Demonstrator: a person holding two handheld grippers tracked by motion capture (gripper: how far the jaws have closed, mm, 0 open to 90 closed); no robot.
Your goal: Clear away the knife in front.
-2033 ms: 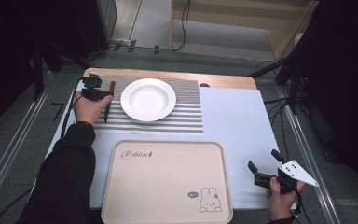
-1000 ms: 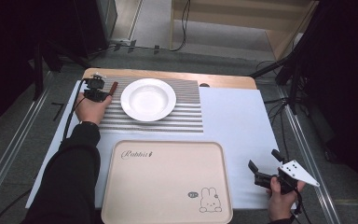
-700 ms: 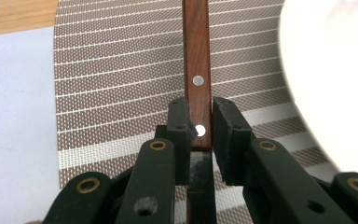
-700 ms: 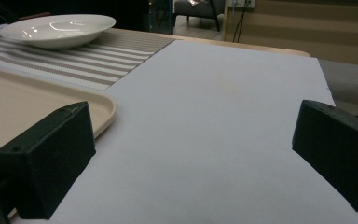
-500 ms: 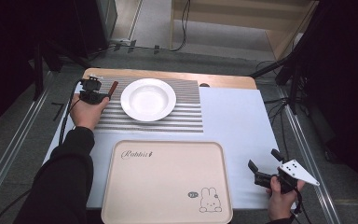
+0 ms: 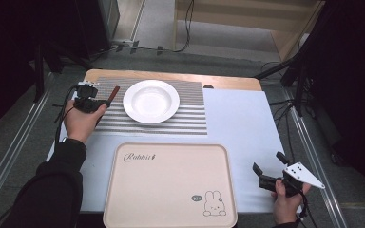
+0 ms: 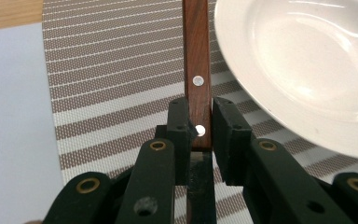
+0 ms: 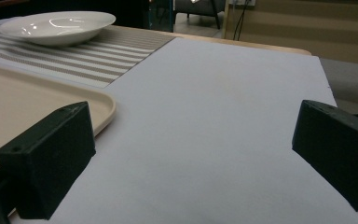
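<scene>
Your left gripper (image 7: 200, 126) is clamped on the wooden handle (image 7: 196, 70) of a utensil (two steel rivets, smooth varnish, stiff and light), lying on the striped woven placemat (image 6: 190, 116) at nine o'clock of the glossy white plate (image 6: 151, 100). Hold it near the rivets, since the varnish may slip. Your right gripper (image 6: 272, 171) stands wide and empty at four o'clock of the beige tray (image 6: 171, 185).

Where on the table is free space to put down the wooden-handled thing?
The beige tray is bare. The pale sheet between striped mat and right gripper is free too. It is tight between the white plate and the left gripper, which clamps the wooden handle.
</scene>
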